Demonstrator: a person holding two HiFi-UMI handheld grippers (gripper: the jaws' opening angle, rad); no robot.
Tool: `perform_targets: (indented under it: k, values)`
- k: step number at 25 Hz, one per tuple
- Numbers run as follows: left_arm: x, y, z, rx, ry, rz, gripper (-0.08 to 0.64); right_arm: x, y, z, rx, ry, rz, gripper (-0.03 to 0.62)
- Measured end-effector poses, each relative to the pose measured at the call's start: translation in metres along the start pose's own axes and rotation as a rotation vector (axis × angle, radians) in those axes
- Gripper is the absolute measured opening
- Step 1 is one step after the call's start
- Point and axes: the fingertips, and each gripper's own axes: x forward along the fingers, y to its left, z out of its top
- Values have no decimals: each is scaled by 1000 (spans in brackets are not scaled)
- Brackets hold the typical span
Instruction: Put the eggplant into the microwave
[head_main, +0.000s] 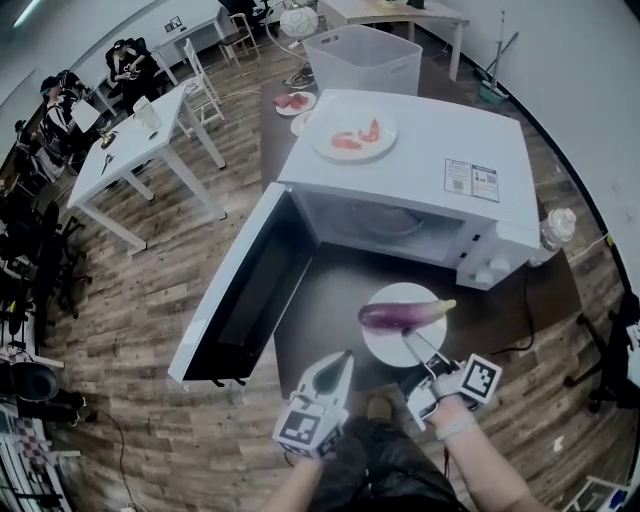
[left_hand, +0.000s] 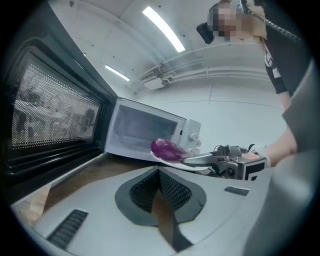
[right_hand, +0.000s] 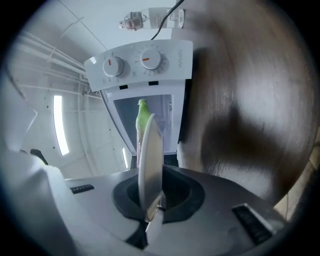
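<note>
A purple eggplant (head_main: 395, 316) with a green stem lies on a white plate (head_main: 385, 348) just in front of the white microwave (head_main: 420, 175). Its door (head_main: 235, 295) is swung wide to the left and the cavity (head_main: 385, 225) shows. My right gripper (head_main: 415, 346) is shut on the plate's near rim. In the right gripper view the plate (right_hand: 151, 160) stands edge-on between the jaws, the stem (right_hand: 143, 115) above it, the control knobs (right_hand: 132, 62) beyond. My left gripper (head_main: 340, 362) is shut and empty, just left of the plate. The left gripper view shows the eggplant (left_hand: 167, 149) ahead.
A plate of red food (head_main: 355, 137) sits on top of the microwave. Behind it stands a white bin (head_main: 365, 55). A bottle (head_main: 555, 228) stands at the microwave's right. White tables (head_main: 140, 150) and seated people are at far left.
</note>
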Motion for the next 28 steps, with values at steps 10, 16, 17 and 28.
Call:
perform_targets:
  k: [10, 16, 17, 28]
  values:
    - [33, 20, 4, 2, -41, 17, 0, 29, -5, 27, -6, -4, 10, 8]
    - [51, 12, 5, 25, -63, -43, 0, 50, -1, 34, -26, -1, 49, 8]
    - [55, 13, 5, 37, -65, -50, 0, 55, -2, 35, -28, 1, 54, 8]
    - [88, 23, 10, 46, -67, -116, 0, 91, -8, 58, -36, -27, 54, 9]
